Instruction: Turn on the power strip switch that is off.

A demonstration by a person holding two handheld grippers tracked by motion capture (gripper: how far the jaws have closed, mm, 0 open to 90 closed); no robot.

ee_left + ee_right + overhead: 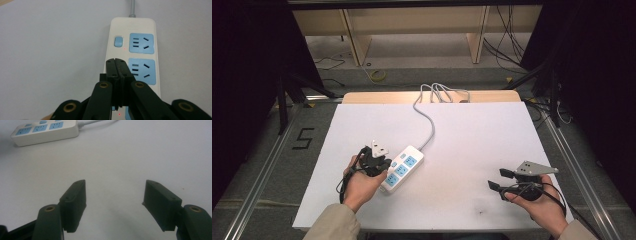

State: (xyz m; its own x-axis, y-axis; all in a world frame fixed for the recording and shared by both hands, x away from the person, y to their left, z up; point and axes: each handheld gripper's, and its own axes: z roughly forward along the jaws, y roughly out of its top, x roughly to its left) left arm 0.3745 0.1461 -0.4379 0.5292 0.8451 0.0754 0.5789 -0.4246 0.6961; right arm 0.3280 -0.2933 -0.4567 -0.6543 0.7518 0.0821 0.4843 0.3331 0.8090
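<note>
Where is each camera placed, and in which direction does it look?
High view: above the person's side, looking forward and down on the white table; both forearms, left claw and right claw show.
Left gripper view: on the left claw, jaws shut, facing the power strip just below.
Right gripper view: on the right claw, jaws open, looking low across the table toward the strip.
All three views share the power strip.
</note>
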